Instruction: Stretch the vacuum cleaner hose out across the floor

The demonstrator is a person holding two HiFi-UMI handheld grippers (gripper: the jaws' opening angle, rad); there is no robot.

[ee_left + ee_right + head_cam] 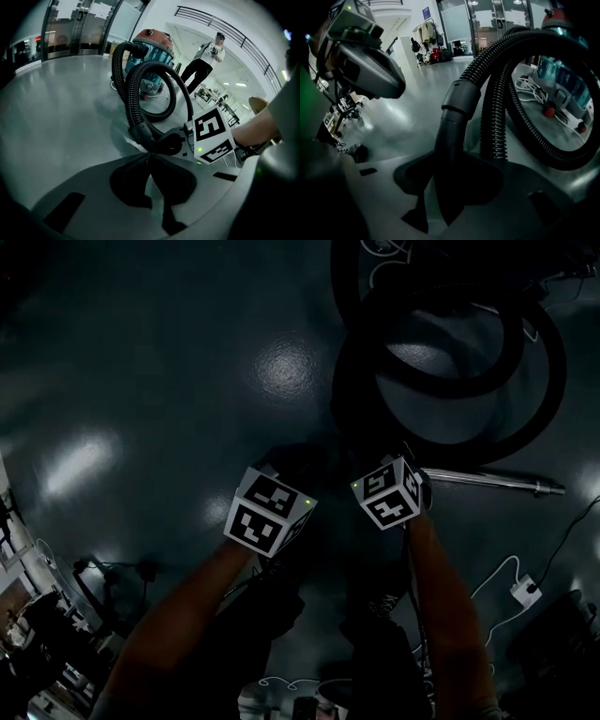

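**Desk:** Where is the hose?

**Photographer:** The black ribbed hose (132,96) lies looped in coils on the glossy grey floor (141,362). It runs from a red-topped vacuum cleaner (152,47) standing behind the coils. Its near end carries a grey cuff (459,101), and a smooth black end piece (447,140) leads from that down into the right gripper (450,176).

**Desk:** Is that claw clamped on it?

**Photographer:** No. The right gripper's jaws stand spread, with the end piece between them. A strip of floor shows between the tube and one jaw. The other side is too dark to tell whether that jaw touches it.

**Desk:** And the other claw?

**Photographer:** The left gripper (149,154) has its jaws pressed together with nothing between them. It hangs just beside the right one, close to the hose end. The head view shows the two marker cubes side by side above the person's forearms.

**Desk:** What else is in the frame?

**Photographer:** A bare metal tube (487,481) lies on the floor near the coils, to the right of the grippers. A small white plug (525,590) on a thin cable sits further right. In the background a person (206,54) stands beyond the vacuum cleaner in a bright hall.
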